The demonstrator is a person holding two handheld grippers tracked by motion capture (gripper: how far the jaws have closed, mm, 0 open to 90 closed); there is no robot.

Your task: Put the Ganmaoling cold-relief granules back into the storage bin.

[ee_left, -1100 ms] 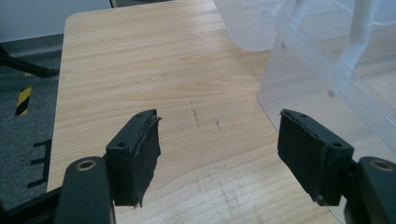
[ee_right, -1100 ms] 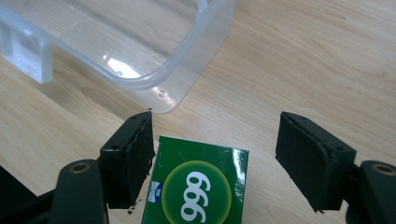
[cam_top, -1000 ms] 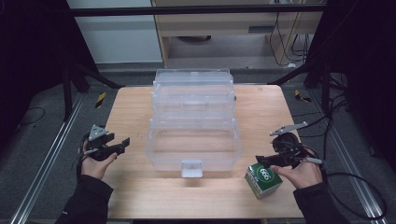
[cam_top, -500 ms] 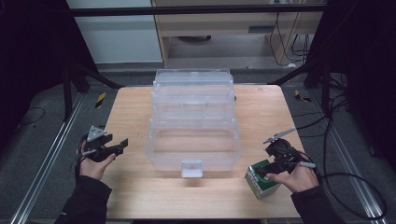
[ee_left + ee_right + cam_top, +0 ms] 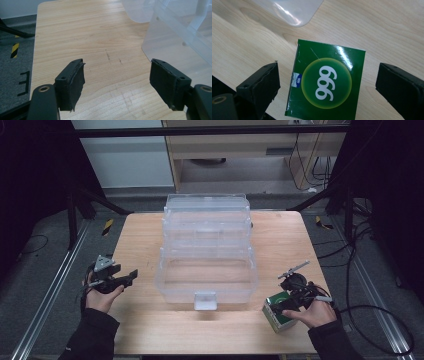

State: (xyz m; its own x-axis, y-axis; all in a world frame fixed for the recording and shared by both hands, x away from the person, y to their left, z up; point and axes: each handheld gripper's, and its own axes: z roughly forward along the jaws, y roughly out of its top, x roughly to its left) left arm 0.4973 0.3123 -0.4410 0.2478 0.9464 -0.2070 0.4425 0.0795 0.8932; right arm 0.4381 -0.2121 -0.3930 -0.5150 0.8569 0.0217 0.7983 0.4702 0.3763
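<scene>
Near the tabletop's (image 5: pixel 150 240) front right corner, green box (image 5: pixel 278 312) lying flat on the wood, just right of the clear bin (image 5: pixel 207 265). Right tool (image 5: pixel 327 82) straddling it from above, jaws just opened wide, pads clear of both box sides. At the left edge, left tool (image 5: pixel 117 82) released, nothing between its jaws
</scene>
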